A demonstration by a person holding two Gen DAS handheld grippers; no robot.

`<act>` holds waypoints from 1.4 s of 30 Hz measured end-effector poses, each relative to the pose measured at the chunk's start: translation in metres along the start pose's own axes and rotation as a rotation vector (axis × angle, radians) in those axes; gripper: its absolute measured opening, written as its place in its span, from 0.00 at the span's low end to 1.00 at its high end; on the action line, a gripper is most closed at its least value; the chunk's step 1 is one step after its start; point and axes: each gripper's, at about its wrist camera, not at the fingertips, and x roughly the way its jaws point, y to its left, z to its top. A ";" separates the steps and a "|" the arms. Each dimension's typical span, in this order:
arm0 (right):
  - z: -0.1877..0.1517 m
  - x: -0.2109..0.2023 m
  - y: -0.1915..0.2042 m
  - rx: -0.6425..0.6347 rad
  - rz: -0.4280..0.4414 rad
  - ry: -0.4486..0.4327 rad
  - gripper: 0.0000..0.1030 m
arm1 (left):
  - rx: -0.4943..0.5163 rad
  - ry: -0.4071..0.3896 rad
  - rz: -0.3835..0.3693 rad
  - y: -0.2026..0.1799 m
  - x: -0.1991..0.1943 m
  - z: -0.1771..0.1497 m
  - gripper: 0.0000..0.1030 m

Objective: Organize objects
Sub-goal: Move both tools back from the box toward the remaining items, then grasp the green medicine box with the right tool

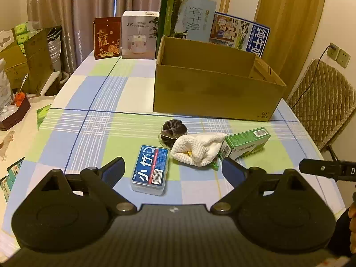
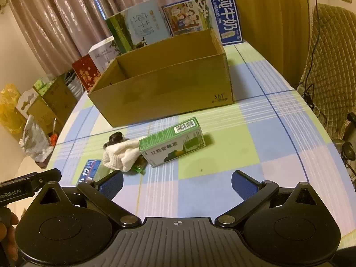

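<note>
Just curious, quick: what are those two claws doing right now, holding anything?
Left claw: open, holding nothing.
Right claw: open, holding nothing.

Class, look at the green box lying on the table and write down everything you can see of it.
The green box is a small oblong carton, apparently thin card. It lies on its long side on the checked tablecloth, angled, in front of the open cardboard box. Its upper face is green with small print and a white barcode label; its front is white with dark characters and a green picture. It looks closed and undented. One end touches the white knitted cloth. No hand-held gripper touches it.
</note>
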 end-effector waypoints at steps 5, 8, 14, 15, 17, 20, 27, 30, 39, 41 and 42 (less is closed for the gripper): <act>0.008 0.016 0.002 0.009 0.018 0.012 0.97 | 0.020 0.012 -0.002 0.000 0.016 0.002 0.89; 0.015 0.031 0.003 0.032 0.034 0.032 0.85 | 0.027 0.017 0.001 0.000 0.027 0.005 0.89; 0.027 0.070 0.002 0.092 0.038 0.078 0.77 | 0.026 0.029 0.003 0.004 0.050 0.010 0.89; 0.029 0.077 0.001 0.098 0.036 0.084 0.77 | 0.028 0.031 0.004 0.004 0.054 0.011 0.89; 0.034 0.092 0.001 0.112 0.028 0.093 0.77 | 0.032 0.034 0.012 0.006 0.061 0.011 0.89; 0.042 0.114 0.001 0.126 0.020 0.108 0.77 | 0.032 0.041 0.009 0.007 0.071 0.012 0.89; 0.060 0.157 0.006 0.102 -0.017 0.144 0.77 | 0.022 0.056 0.003 0.011 0.088 0.010 0.89; 0.062 0.166 0.011 0.039 -0.047 0.169 0.75 | 0.021 0.069 -0.002 0.010 0.094 0.007 0.89; 0.063 0.139 -0.003 -0.055 -0.038 0.188 0.26 | 0.040 0.075 -0.030 0.004 0.099 0.005 0.89; 0.059 0.129 -0.009 -0.096 -0.060 0.193 0.26 | 0.058 0.075 -0.039 0.000 0.100 0.005 0.88; 0.055 0.124 -0.012 -0.121 -0.069 0.196 0.26 | 0.072 0.074 -0.043 -0.003 0.102 0.006 0.88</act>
